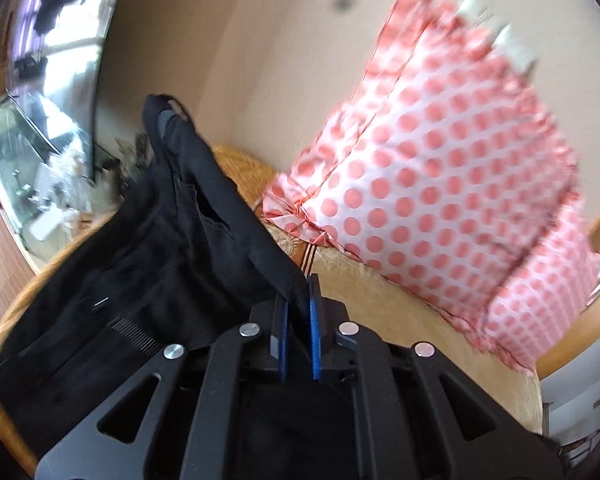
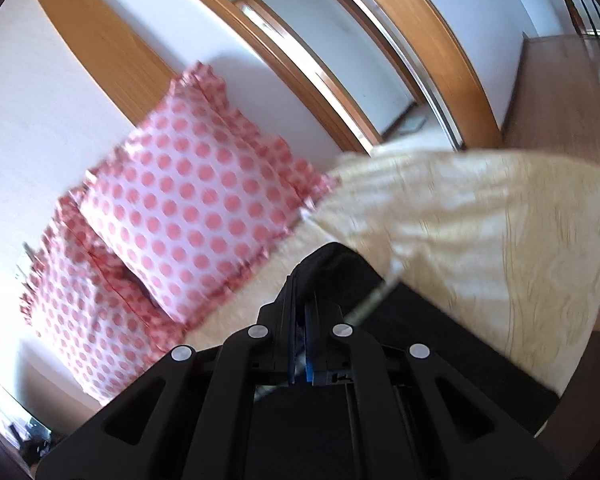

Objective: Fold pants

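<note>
The black pants (image 1: 148, 264) hang lifted above a bed with a cream cover (image 1: 400, 312). My left gripper (image 1: 298, 296) is shut on a black edge of the pants, which runs up and away to a far raised corner (image 1: 162, 110). My right gripper (image 2: 300, 296) is shut on another bunched black part of the pants (image 2: 332, 268), with dark cloth trailing down to the right (image 2: 440, 328). A zipper shows in the left wrist view (image 1: 134, 330). Neither gripper is seen from the other's camera.
Two pink-dotted white pillows (image 1: 440, 184) lie at the head of the bed, also in the right wrist view (image 2: 192, 200). A wooden bed frame (image 1: 580, 332) edges the mattress. Wooden door frames (image 2: 308, 68) and wood floor (image 2: 560, 92) lie beyond the cream cover (image 2: 480, 220).
</note>
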The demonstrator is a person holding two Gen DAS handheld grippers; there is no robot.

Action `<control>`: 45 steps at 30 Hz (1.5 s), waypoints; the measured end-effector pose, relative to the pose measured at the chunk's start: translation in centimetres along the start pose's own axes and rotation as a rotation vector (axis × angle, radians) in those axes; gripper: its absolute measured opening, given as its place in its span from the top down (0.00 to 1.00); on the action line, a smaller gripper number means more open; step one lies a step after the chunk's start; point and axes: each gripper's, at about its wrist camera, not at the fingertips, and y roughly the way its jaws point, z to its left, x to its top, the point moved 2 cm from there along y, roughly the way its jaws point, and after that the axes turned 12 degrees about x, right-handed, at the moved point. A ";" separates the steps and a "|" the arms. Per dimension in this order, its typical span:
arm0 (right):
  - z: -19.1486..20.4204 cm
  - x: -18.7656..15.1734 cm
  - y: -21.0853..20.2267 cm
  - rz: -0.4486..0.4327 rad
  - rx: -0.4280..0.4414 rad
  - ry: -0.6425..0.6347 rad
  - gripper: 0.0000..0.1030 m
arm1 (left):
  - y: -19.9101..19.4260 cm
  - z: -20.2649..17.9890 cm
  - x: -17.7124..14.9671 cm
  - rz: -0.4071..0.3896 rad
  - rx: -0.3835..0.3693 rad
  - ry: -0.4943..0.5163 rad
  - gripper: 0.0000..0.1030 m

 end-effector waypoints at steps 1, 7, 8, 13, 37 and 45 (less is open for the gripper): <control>0.1 0.3 -0.4 -0.009 0.010 0.005 0.97 | -1.6 0.9 -0.7 -0.018 -0.003 -0.007 0.91; -1.8 -0.9 -2.5 0.000 -0.041 0.033 0.97 | -7.7 7.4 -10.9 -0.038 0.059 -0.094 0.91; -2.5 -1.4 -2.6 0.013 -0.056 0.047 0.97 | -7.7 8.6 -13.2 -0.019 0.088 -0.120 0.91; -6.3 -4.3 -3.2 0.067 -0.136 0.134 0.97 | -5.2 12.0 -18.4 0.036 0.099 -0.235 0.89; -7.4 -5.1 -3.6 0.145 -0.152 0.220 0.66 | -4.4 9.1 -17.1 -0.012 0.129 -0.130 0.36; -4.4 -2.7 -3.6 0.076 -0.094 0.028 0.98 | -3.8 8.6 -16.9 0.017 0.111 -0.132 0.37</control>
